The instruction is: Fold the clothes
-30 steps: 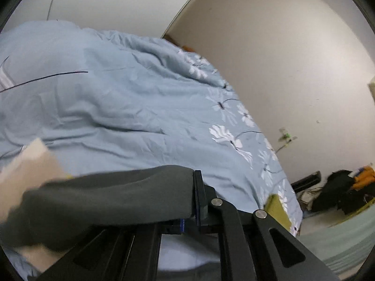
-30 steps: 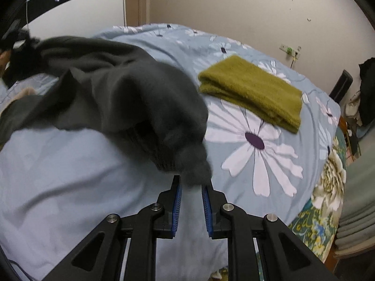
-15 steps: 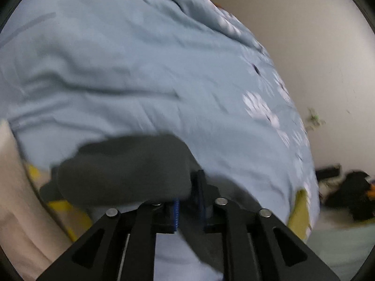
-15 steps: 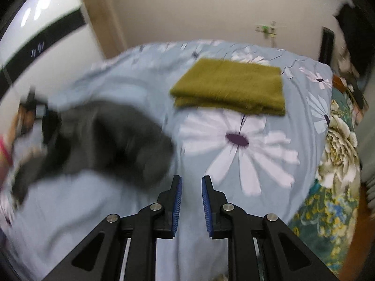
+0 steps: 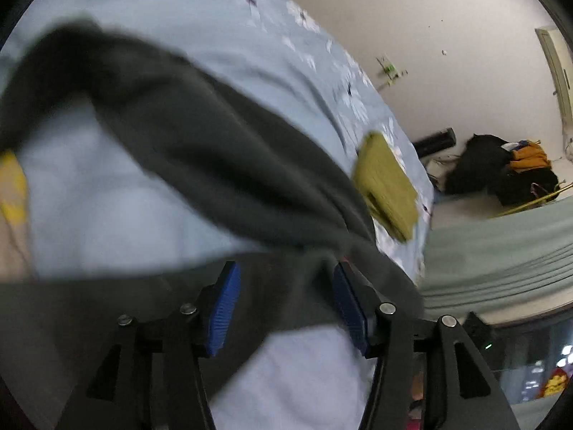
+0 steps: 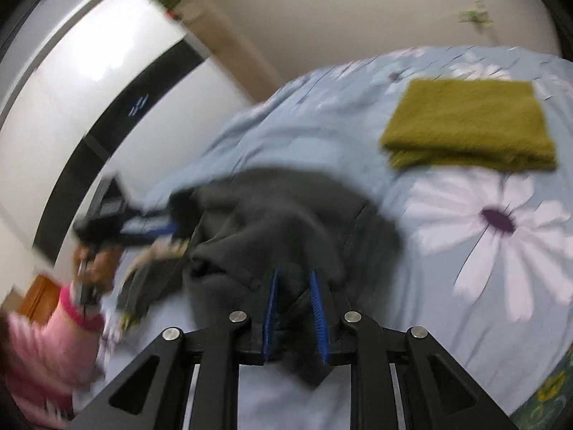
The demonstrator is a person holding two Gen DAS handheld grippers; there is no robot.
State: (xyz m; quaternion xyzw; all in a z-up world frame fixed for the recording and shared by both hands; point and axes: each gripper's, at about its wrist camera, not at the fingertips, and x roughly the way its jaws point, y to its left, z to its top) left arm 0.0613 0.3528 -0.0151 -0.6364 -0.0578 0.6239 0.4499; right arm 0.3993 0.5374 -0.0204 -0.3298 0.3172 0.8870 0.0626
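Note:
A dark grey garment (image 6: 286,222) lies bunched on the light blue floral bedspread (image 6: 501,251). In the left wrist view the grey garment (image 5: 222,165) stretches across the bed and passes between the wide-open blue pads of my left gripper (image 5: 286,308). My right gripper (image 6: 294,308) has its pads a little apart with grey cloth lying between them. The left gripper (image 6: 150,227) shows blurred at the garment's left end in the right wrist view. A folded olive-green garment (image 6: 469,122) lies on the bed to the right; it also shows in the left wrist view (image 5: 388,186).
A white wall (image 5: 447,36) runs behind the bed. Dark bags and clothes (image 5: 501,168) are piled on the floor at the right. A pink-sleeved arm (image 6: 46,340) is at the lower left. A dark window frame (image 6: 118,118) is at the left.
My left gripper has opened wide from shut on the grey garment. The garment has dropped onto the bed. My right gripper has moved in over it, cloth now between its pads.

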